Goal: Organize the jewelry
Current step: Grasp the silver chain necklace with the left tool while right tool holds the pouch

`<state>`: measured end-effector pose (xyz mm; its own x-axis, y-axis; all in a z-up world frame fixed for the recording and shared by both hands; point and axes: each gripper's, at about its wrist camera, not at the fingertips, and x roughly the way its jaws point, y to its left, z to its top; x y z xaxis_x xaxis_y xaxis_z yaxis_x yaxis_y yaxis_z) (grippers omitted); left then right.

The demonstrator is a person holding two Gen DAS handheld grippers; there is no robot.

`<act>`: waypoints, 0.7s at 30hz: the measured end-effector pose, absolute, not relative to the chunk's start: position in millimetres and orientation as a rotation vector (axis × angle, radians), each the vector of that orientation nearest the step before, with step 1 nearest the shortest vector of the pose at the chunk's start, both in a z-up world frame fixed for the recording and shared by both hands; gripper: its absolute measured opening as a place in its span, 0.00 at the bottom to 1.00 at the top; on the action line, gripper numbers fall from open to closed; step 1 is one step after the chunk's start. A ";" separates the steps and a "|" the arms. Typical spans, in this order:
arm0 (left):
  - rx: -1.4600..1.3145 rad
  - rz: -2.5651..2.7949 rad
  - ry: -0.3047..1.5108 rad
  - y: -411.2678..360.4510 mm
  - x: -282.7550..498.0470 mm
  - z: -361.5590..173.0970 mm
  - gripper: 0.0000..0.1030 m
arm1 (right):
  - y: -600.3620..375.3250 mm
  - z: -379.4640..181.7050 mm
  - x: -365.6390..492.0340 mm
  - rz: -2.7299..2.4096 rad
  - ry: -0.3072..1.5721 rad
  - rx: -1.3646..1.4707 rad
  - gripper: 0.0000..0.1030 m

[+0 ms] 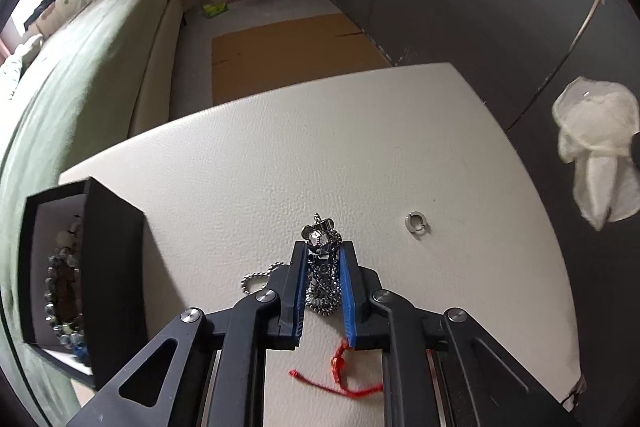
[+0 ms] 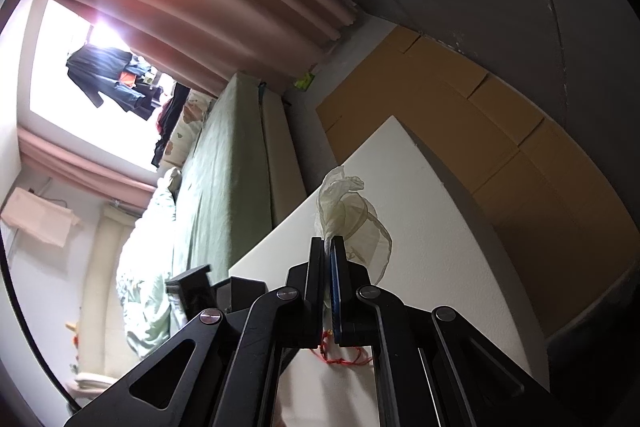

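Observation:
A silver chain necklace [image 1: 323, 283] with a faceted pendant lies bunched on the white table [image 1: 280, 155]. My left gripper [image 1: 324, 247] is shut on it, its blue pads against both sides of the bundle. A loop of the chain [image 1: 252, 281] sticks out to the left. A small silver ring [image 1: 417, 221] lies to the right. A red string bracelet [image 1: 340, 371] lies under the gripper. My right gripper [image 2: 329, 243] is shut on a sheer white pouch [image 2: 352, 211], held above the table; the pouch [image 1: 596, 147] also shows at the right of the left wrist view.
An open black jewelry box [image 1: 112, 227] stands at the table's left edge with a beaded bracelet [image 1: 64, 291] inside. Beyond the table are a green-covered bed [image 1: 80, 75], flat cardboard [image 1: 288, 47] on the floor and a dark wall.

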<state>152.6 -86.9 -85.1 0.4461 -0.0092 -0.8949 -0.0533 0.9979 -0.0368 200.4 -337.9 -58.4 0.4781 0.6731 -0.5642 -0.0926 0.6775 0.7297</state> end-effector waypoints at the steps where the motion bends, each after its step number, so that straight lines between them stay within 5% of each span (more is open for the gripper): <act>1: -0.061 0.025 1.099 -86.2 150.4 -79.7 0.15 | -337.3 -57.9 199.8 0.516 0.969 0.690 0.05; 21: -0.073 0.062 0.912 -41.9 104.2 53.2 0.15 | -304.4 -36.0 181.8 0.648 0.928 0.533 0.05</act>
<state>104.2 -41.9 53.2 0.6103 0.0229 -0.7919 -0.0853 0.9957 -0.0369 181.8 -304.4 -36.0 0.4387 0.7084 -0.5529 -0.2753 0.6916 0.6677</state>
